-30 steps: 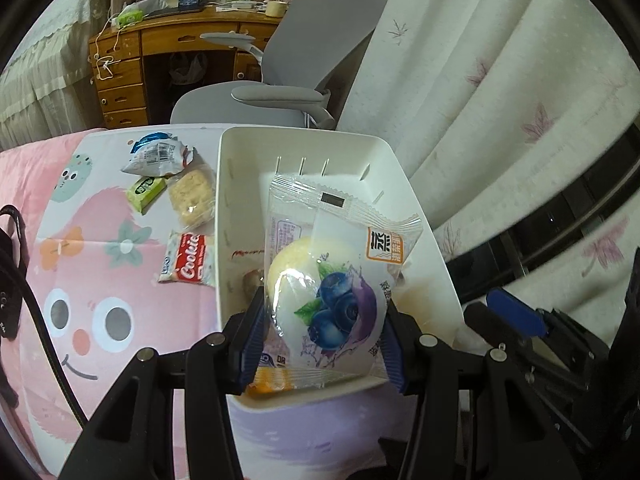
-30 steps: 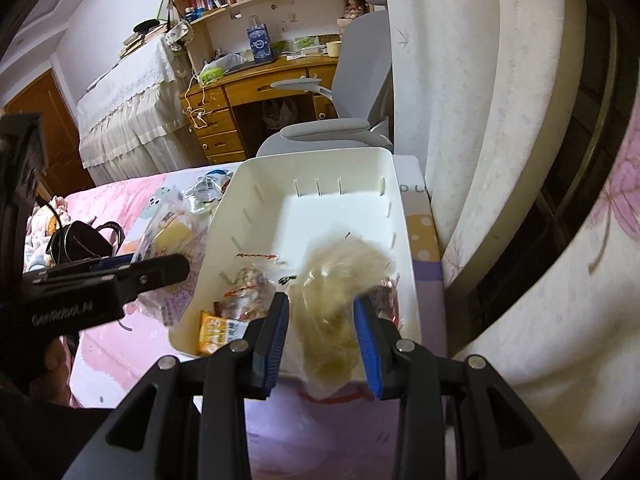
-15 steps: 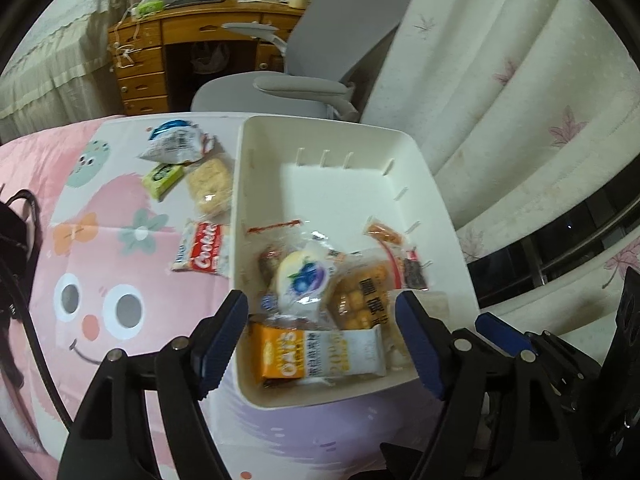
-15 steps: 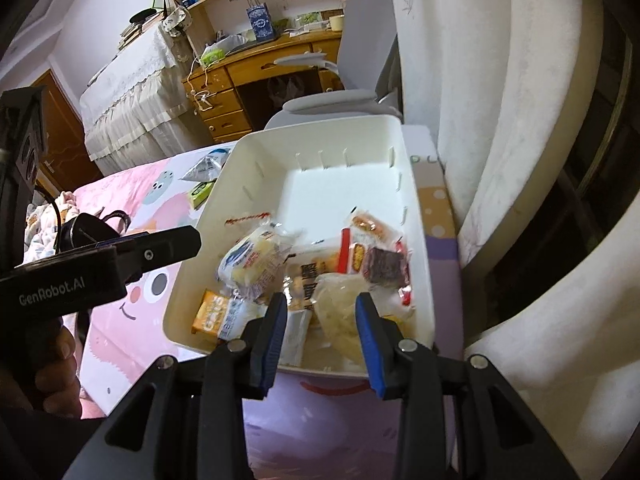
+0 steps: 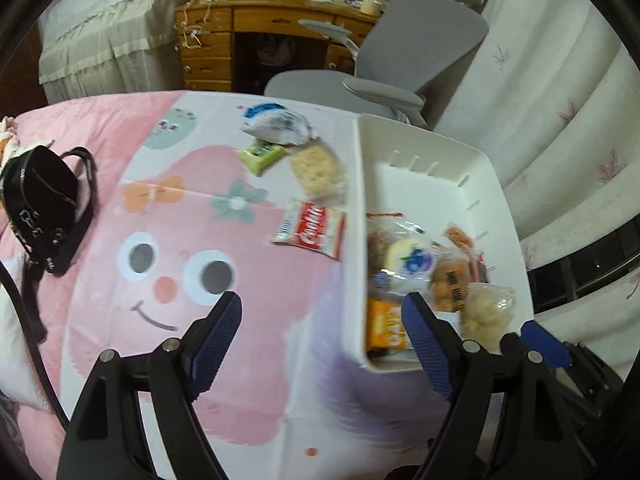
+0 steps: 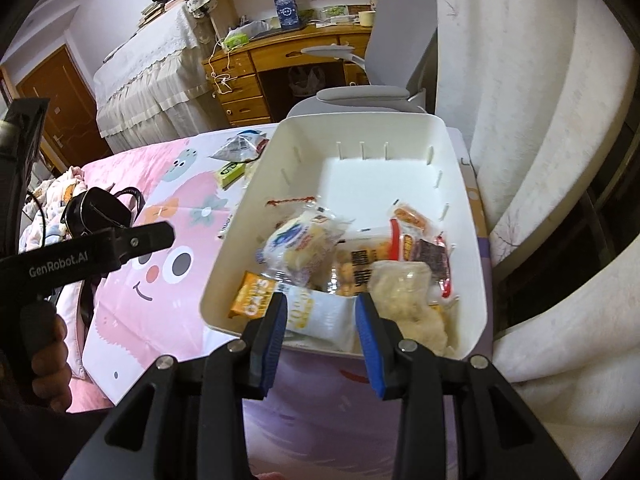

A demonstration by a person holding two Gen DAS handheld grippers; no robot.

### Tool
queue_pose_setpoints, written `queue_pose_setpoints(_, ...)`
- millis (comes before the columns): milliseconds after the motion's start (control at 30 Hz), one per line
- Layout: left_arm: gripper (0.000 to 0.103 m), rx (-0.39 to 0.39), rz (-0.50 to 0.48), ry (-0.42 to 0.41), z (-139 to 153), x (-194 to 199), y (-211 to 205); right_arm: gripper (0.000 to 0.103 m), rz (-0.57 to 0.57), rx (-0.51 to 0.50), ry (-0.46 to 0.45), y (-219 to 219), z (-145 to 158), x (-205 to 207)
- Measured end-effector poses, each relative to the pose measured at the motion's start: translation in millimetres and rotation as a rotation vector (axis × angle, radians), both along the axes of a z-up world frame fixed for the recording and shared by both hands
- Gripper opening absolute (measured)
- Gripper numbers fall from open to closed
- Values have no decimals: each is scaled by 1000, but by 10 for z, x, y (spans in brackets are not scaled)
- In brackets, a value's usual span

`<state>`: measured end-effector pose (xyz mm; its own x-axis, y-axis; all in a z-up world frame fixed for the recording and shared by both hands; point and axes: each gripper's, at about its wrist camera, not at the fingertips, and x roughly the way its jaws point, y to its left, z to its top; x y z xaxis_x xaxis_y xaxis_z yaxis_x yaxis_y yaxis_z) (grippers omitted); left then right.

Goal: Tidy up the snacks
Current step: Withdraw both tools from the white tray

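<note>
A white bin (image 5: 420,152) stands on the pink cartoon sheet and holds several snacks: a blueberry bun (image 5: 412,258), an orange oats packet (image 5: 386,328) and a pale puff bag (image 5: 486,308). My left gripper (image 5: 320,312) hangs over the sheet just left of the bin, its jaws opening wide with nothing between them. My right gripper (image 6: 322,312) hovers at the near rim of the bin (image 6: 360,136), narrowly open and holding nothing. The pale puff bag (image 6: 404,288) lies just right of its right finger. A red cookie packet (image 5: 312,232) lies outside the bin.
More loose snacks lie on the sheet beyond the cookies: a cracker pack (image 5: 316,168), a green packet (image 5: 262,154) and a white-blue bag (image 5: 276,120). A black bag (image 5: 44,200) sits at the left. A grey chair (image 5: 400,52), a wooden desk and curtains stand behind.
My left gripper let go of the blueberry bun, which now lies in the bin, opened wide and swung left over the sheet. My right gripper released the pale bag into the bin and drew back.
</note>
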<state>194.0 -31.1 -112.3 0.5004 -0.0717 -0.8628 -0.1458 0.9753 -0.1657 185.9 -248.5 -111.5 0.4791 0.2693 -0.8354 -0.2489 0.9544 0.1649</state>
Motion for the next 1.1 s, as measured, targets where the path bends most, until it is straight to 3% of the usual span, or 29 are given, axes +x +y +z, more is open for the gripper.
queue_pose_setpoints(133,83,46,5,-27,88,-131,287,35,-20,1,-21,232,68,-75)
queue_pose_setpoints(233,83,35,-18,-39,151,-195,539,35,-54,6,-24,408,103,-152)
queue_pose_setpoints(333,83,20,-67,-45,228,-250,803,35,-102,19,-22,580,129,-240)
queue_pose_setpoints(600,83,111,-216,-106,415,-299,1247,35,-235,64,-28,1109,152,-474)
queue_pose_setpoints(1100,83,112,-421,-75,429,266,1836,35,-490,85,-54,1894,9,-595)
